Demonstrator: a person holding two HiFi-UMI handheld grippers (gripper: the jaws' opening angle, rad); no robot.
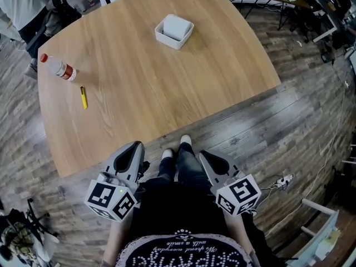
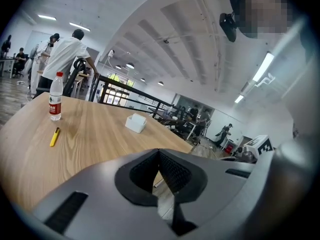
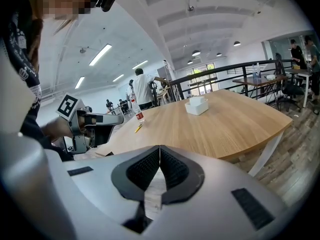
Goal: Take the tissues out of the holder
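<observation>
Layout read across the head view, left to right.

- Clear plastic water bottle with red cap and red label (image 1: pixel 57 67): it lies on its side near the left edge of the light wooden table (image 1: pixel 139 88). Not part of the task.
- Short yellow marker pen (image 1: pixel 84 97): it lies flat just beside the bottle, on the near side.
- Left gripper (image 1: pixel 133 146): it is held close to the body, off the near table edge. Its jaws are pressed together at the tips with nothing between them (its own view shows the ribbed pads meeting).
- White square ceramic tissue holder (image 1: pixel 168 40): it sits far across the table, well apart from both grippers. The folded white tissues (image 1: pixel 176 25) are stacked inside and stand just above the rim. The holder is turned corner-on to the near edge and is close to square, so I see no long axis to align with.
- Right gripper (image 1: pixel 207 156): also at the body and off the table. Its jaws are closed tip to tip and hold nothing.

Key relation: the holder lies straight ahead, roughly on the midline between the two grippers, and neither looks clearly nearer. My judgement is that either one needs a long forward reach and must part its jaws before taking the tissues.
</observation>
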